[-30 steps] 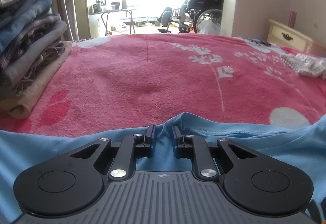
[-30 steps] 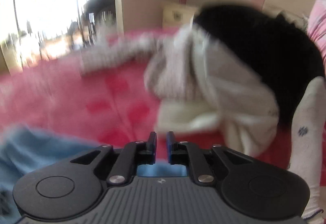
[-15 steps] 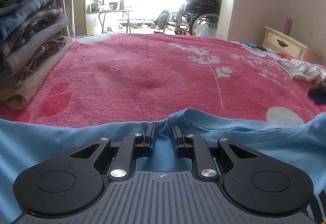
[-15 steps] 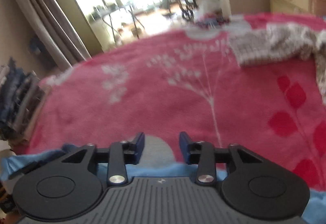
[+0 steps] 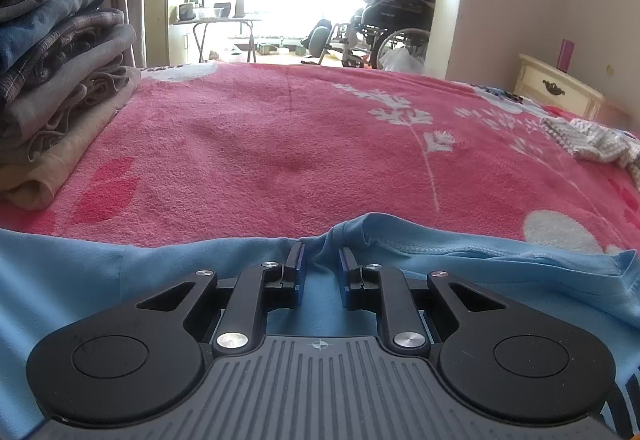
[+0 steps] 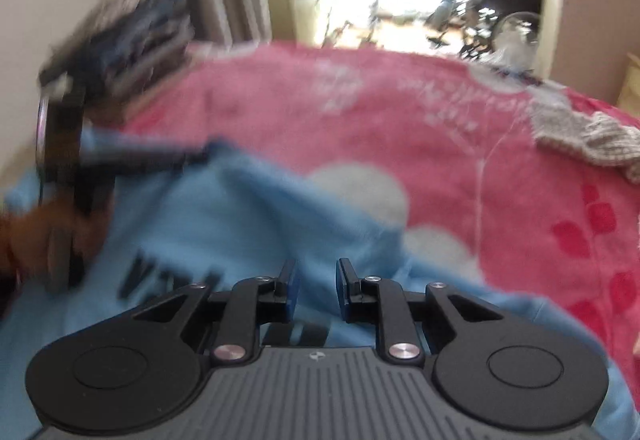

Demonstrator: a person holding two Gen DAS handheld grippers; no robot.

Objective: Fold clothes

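A light blue T-shirt (image 5: 480,280) with dark lettering (image 6: 168,276) lies on the pink floral blanket (image 5: 280,144). My left gripper (image 5: 322,260) is shut on a bunched fold at the shirt's far edge, and the cloth puckers up between its fingers. The blurred right wrist view shows that same left gripper (image 6: 200,154) from the side, held by a hand, with the shirt edge raised at its tips. My right gripper (image 6: 316,276) hovers over the shirt's middle with its jaws apart and nothing between them.
A tall stack of folded clothes (image 5: 60,72) stands at the left of the bed. A grey knitted garment (image 5: 592,144) lies at the right edge. Beyond the bed are a wheelchair (image 5: 396,28), a folding table (image 5: 224,28) and a cream nightstand (image 5: 556,88).
My right gripper let go of the shirt, swung left from the clothes pile at the right to over the shirt, and its jaws have narrowed since half a second ago. The left gripper kept its hold.
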